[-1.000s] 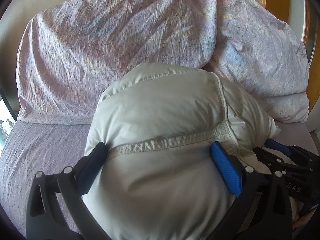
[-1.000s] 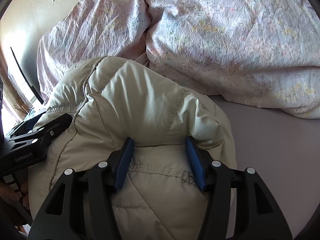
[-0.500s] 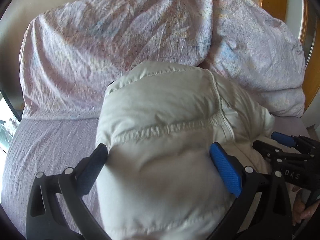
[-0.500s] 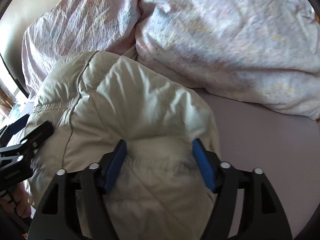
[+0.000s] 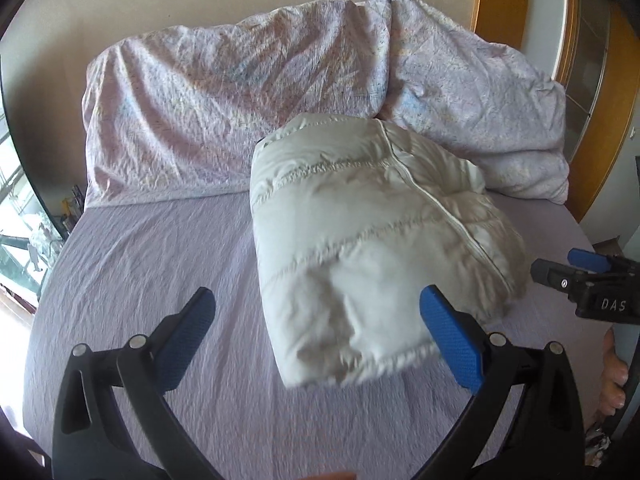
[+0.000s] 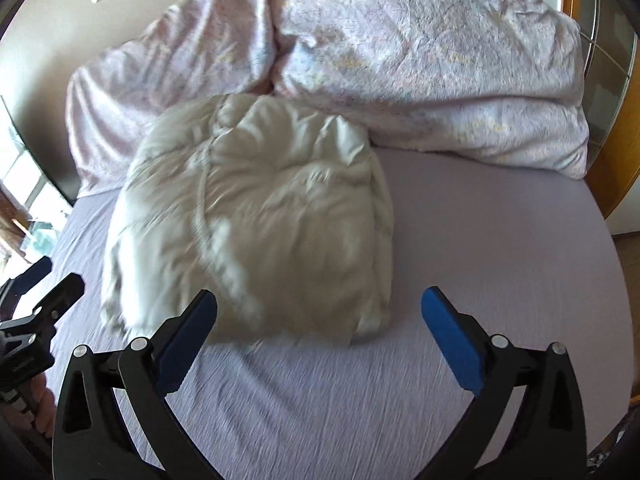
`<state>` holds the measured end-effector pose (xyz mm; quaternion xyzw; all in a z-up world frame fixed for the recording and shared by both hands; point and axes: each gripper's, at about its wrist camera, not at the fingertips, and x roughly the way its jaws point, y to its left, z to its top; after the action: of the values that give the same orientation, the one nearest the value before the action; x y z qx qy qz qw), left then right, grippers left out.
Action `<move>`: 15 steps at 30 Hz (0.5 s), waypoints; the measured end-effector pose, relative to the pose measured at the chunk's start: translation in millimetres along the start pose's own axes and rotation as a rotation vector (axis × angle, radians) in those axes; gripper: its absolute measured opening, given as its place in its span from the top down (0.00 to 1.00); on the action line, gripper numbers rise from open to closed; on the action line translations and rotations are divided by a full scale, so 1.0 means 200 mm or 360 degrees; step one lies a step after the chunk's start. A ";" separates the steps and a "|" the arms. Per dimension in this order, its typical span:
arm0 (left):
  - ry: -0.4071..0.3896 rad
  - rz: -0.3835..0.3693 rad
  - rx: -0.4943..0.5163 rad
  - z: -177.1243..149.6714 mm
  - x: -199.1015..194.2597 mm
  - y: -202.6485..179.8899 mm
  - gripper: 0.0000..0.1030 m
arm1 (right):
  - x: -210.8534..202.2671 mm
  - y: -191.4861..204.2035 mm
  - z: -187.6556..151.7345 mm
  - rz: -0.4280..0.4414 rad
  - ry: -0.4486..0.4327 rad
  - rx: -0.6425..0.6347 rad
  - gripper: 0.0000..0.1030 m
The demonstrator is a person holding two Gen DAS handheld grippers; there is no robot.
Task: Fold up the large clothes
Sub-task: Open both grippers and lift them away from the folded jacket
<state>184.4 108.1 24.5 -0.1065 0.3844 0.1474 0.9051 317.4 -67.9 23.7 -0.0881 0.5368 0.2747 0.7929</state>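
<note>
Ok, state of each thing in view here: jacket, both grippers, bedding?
Cream quilted puffer jacket: folded into a bundle, lying free on the bed.
Left gripper: open, nothing gripped.
Right gripper: jaws opening, nothing between them.
Lilac fitted bedsheet: spread, creased.
Pale floral crumpled duvet: bunched at the headboard end.

The folded puffer jacket (image 6: 256, 220) is smeared with motion blur in the right wrist view, its stitching unreadable. Bottom right of the left wrist view, a hand (image 5: 612, 380) is cut by the edge, only fingers showing.
</note>
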 end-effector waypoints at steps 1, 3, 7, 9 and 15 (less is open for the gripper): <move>0.0004 -0.0010 -0.0023 -0.03 -0.03 0.00 0.02 | -0.02 0.01 -0.03 0.0019 0.0010 -0.0004 0.01; 0.0011 -0.0028 -0.0053 -0.07 -0.09 0.01 0.02 | -0.06 0.03 -0.09 0.0052 0.0037 -0.0014 0.01; 0.0043 -0.0041 -0.0071 -0.15 -0.17 0.01 0.02 | -0.11 0.07 -0.20 0.0089 0.0065 -0.0047 0.01; 0.0061 -0.0027 -0.0056 -0.18 -0.19 0.00 0.02 | -0.14 0.08 -0.26 0.0101 0.0092 -0.0041 0.01; 0.0069 -0.0030 -0.0024 -0.26 -0.27 -0.03 0.02 | -0.18 0.11 -0.37 0.0120 0.0116 -0.0038 0.01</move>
<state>116.4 75.8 28.9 -0.1201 0.4017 0.1394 0.8971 235.4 -93.8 29.6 -0.0873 0.5648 0.3076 0.7608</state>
